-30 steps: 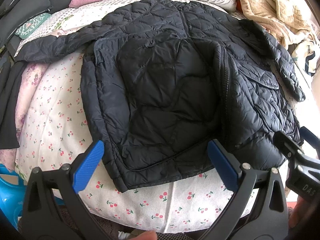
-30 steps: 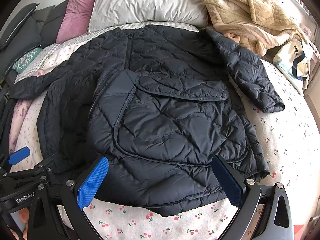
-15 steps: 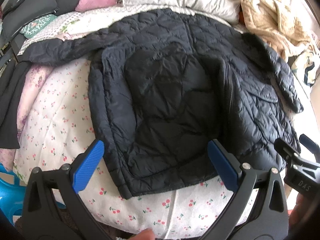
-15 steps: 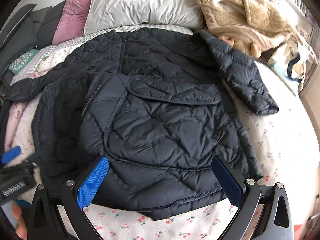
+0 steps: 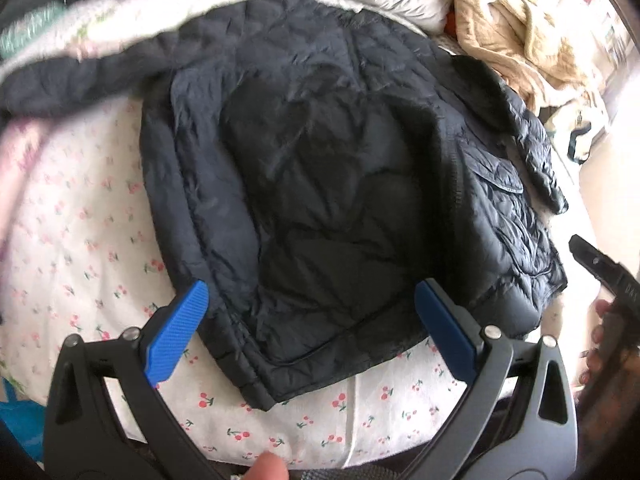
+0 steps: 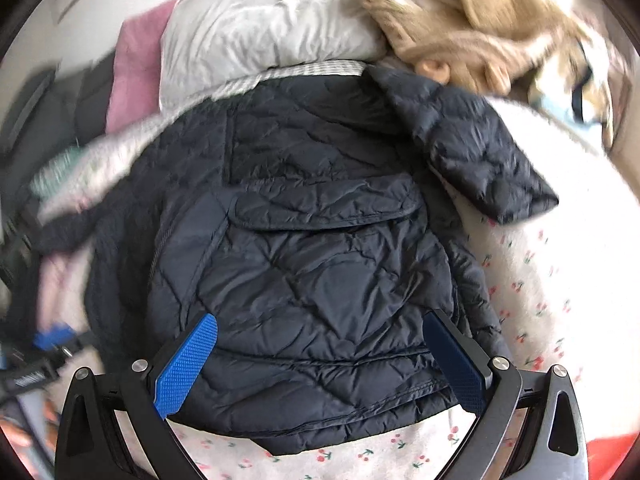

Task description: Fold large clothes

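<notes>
A dark navy quilted jacket (image 5: 340, 200) lies spread on a bed, front up, its hem toward both cameras and its collar toward the pillows. In the left wrist view the near front panel is folded open, showing the darker lining. In the right wrist view the other panel lies closed, with a flapped pocket (image 6: 328, 208) across it, and 1 sleeve (image 6: 480, 148) angles out to the side, its cuff resting on the sheet. The other sleeve (image 5: 80, 76) stretches away, blurred. Under the jacket is a white bedsheet (image 5: 80, 240) printed with small red cherries. The left gripper (image 5: 312, 334) hovers above the hem with its 2 blue-padded fingers spread wide, holding nothing. The right gripper (image 6: 320, 364) hangs likewise over the hem, fingers wide apart and empty. Beyond the collar sit a grey pillow (image 6: 260, 28), a pink pillow (image 6: 132, 68) and a tan fleece heap (image 6: 480, 12).
</notes>
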A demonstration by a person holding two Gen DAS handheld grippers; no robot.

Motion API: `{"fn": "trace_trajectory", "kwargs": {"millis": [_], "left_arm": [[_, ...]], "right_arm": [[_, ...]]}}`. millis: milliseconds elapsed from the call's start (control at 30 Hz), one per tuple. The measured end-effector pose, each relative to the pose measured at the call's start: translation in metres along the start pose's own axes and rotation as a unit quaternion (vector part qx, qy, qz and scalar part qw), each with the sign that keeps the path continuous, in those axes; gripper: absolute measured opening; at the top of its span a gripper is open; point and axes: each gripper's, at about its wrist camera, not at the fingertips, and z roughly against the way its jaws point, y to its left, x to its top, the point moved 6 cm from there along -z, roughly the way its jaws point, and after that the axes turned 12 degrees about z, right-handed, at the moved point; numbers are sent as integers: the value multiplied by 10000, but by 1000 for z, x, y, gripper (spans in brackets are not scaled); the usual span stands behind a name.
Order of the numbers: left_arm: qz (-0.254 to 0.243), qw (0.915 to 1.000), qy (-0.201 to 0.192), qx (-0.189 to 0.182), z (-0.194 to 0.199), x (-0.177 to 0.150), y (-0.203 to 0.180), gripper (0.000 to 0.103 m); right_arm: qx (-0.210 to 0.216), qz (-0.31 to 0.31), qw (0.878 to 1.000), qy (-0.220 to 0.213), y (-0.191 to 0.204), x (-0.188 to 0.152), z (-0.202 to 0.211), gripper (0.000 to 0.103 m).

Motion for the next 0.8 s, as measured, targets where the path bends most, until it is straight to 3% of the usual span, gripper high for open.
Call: {"fn": "trace_trajectory", "kwargs": {"millis": [100,300,433,567,667,733,767,800], "left_arm": [[162,9997,190,-68,-8,3,21,103],[575,9956,657,-346,-33,-10,56,97],[721,9894,1118,-580,-50,-30,64,85],[769,9888,1092,-665,-53,-36,63,75],[878,9846,1169,-956,-54,-42,58,61],[843,9824,1263,-1090,-56,-45,53,42],[838,9808,1318,-1167,-54,-45,52,25],[827,9798,1327,-1248,-47,-42,51,18]], "right_arm": [[443,-493,9977,-117,-38,0,1,103],[420,-1304,9905,-67,-116,-18,-2,103],[959,-1805,9788,143,-135,-34,-15,103],[1439,-2018,9671,569,-124,-48,-35,95],[1648,-2100,9606,777,-114,-52,-49,73],[1824,-2155,9554,867,-106,-52,-56,41],[1777,-2134,9571,822,-104,-50,-55,29],[1699,-2067,9608,730,-102,-47,-52,16]]}}
